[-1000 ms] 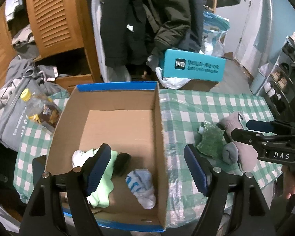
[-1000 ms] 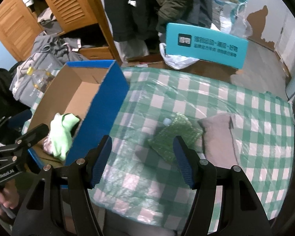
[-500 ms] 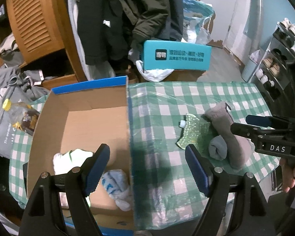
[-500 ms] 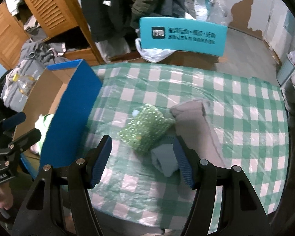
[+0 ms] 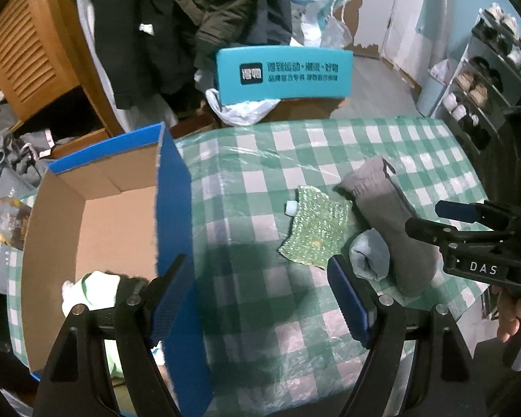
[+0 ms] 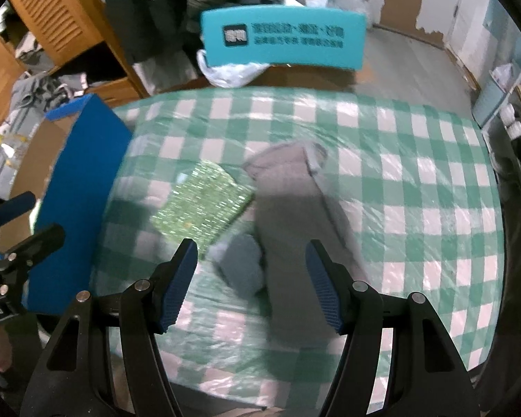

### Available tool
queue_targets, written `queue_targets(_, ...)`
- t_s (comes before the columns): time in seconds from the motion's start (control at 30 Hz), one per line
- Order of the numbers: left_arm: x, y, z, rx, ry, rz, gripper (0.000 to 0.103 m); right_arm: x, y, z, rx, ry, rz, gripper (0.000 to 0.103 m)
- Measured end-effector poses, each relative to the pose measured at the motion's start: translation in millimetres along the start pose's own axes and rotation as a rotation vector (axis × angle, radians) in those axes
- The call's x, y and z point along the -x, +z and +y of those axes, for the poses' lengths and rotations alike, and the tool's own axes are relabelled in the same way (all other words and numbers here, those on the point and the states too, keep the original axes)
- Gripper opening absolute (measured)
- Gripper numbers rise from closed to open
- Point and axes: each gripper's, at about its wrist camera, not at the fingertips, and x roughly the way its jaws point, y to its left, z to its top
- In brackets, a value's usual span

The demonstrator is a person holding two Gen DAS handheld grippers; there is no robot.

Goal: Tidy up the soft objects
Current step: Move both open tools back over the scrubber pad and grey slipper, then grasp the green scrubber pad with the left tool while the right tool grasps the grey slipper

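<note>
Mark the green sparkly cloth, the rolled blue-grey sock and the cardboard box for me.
green sparkly cloth (image 6: 201, 205): right wrist view, middle of its flat face.
rolled blue-grey sock (image 6: 241, 264): right wrist view, middle of the roll.
cardboard box (image 5: 173, 187): left wrist view, blue outer side wall.

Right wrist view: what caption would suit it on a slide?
Open right gripper above a rolled blue sock, beside a grey sock and green sparkly cloth.

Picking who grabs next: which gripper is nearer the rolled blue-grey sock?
Right. The right gripper hangs open directly over the rolled blue-grey sock, which sits framed between its fingers. The left gripper is open over bare checked tablecloth, the sock just outside its right finger.
</note>
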Motion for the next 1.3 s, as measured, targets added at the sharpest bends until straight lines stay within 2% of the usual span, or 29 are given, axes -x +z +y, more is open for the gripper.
queue_targets(0.4, -37, 6, -21, -0.03, -0.004, 0.059, 0.081, -29, -19, -28, -0.013, -0.036, 0.075, 0.065)
queue_targets(1.3, -110, 7, -43, -0.033, -0.028, 0.161, 0.081, -72, -42, -27, 0.065, -0.099, 0.187, 0.065)
